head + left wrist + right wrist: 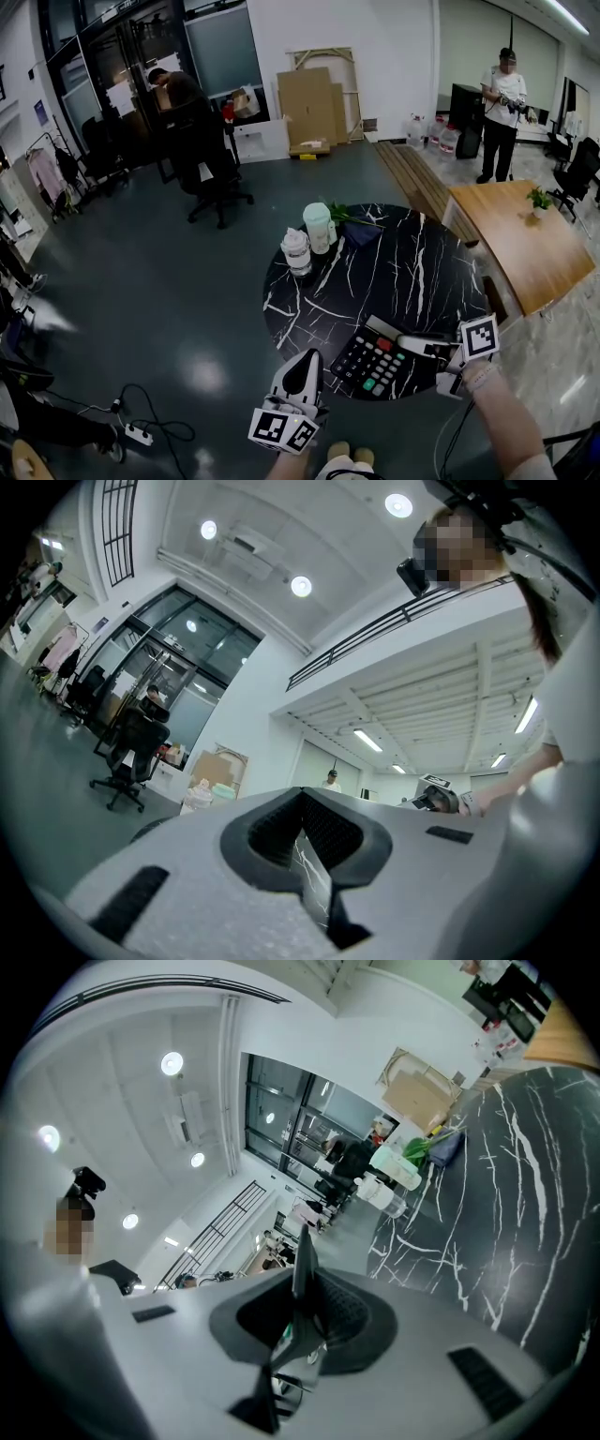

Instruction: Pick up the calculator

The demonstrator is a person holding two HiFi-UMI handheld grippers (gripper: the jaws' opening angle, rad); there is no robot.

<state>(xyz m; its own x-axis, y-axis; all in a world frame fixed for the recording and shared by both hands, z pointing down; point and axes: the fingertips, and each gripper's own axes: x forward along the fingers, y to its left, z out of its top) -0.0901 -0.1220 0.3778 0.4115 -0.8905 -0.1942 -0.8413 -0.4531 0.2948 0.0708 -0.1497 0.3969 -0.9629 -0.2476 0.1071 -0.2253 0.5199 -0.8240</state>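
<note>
The black calculator (375,364), with a red and a green key, lies tilted at the near edge of the round black marble table (403,262). My right gripper (439,352) is shut on its right end. In the right gripper view the calculator (302,1260) shows edge-on as a thin dark blade clamped between the jaws of that gripper (300,1326). Whether it rests on the table or hangs just above it I cannot tell. My left gripper (305,361) stays just left of the calculator, off the table's edge, shut with nothing in it (314,855).
At the table's far side stand a white-lidded bottle (297,253), a mint-lidded cup (319,228), and a green sprig on a blue cloth (361,230). A wooden table (525,244) is close on the right. A power strip with cables (141,433) lies on the floor.
</note>
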